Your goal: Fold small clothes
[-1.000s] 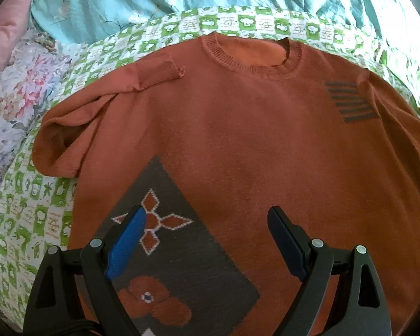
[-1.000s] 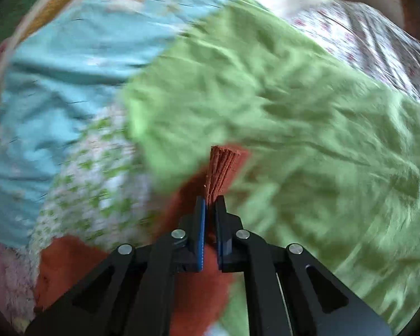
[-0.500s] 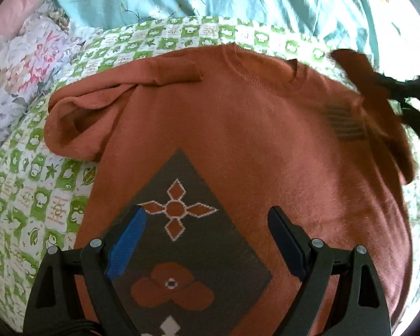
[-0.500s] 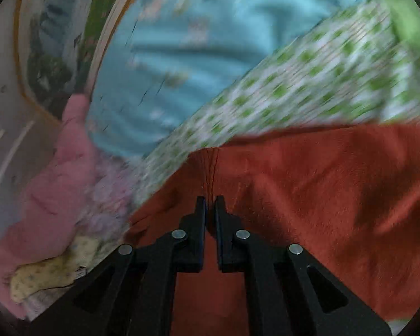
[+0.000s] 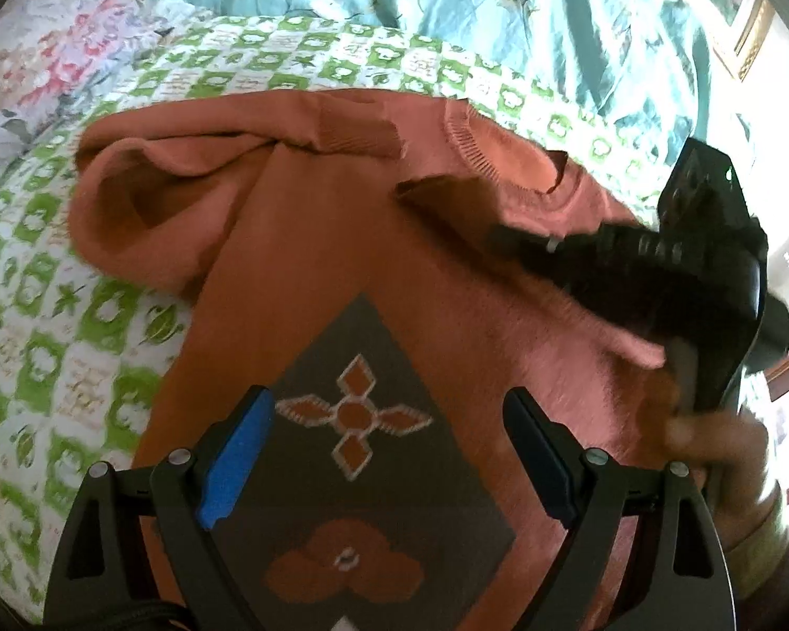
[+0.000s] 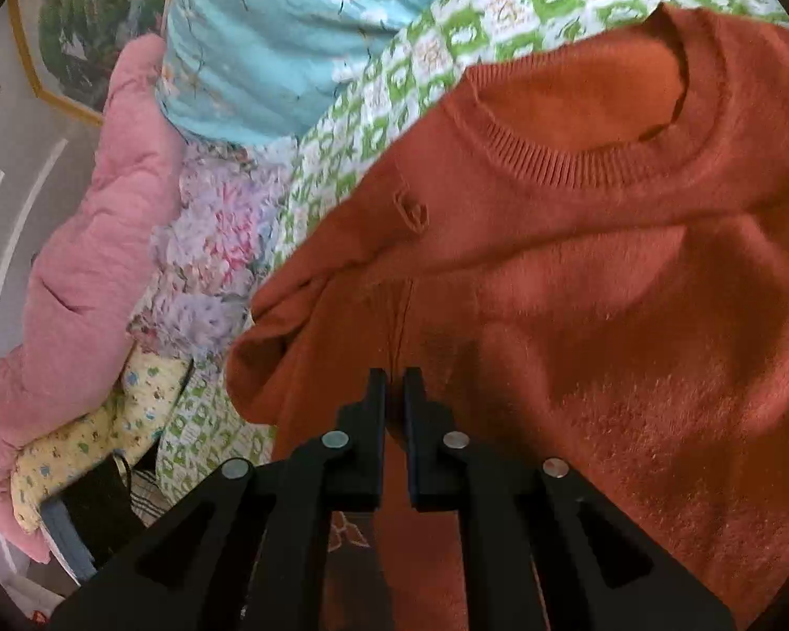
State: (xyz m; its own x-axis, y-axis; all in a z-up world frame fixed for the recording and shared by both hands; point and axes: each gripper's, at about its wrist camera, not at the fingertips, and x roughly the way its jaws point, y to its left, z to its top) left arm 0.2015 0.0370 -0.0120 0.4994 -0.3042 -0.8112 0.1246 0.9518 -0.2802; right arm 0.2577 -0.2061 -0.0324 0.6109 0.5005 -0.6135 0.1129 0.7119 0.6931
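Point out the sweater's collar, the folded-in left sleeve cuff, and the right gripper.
collar [image 6: 594, 158], right wrist view, ribbed front band.
left sleeve cuff [image 5: 363, 134], left wrist view, ribbed end.
right gripper [image 6: 393, 384], right wrist view, between fingertips.

Daylight is coming in from the right side of the left wrist view, where the far edge is burning out to white. The right gripper and the hand holding it are smearing with motion blur. The sweater is showing a soft shadow under the gripper in the right wrist view. Both pictures are bending strongly at the dark round edges
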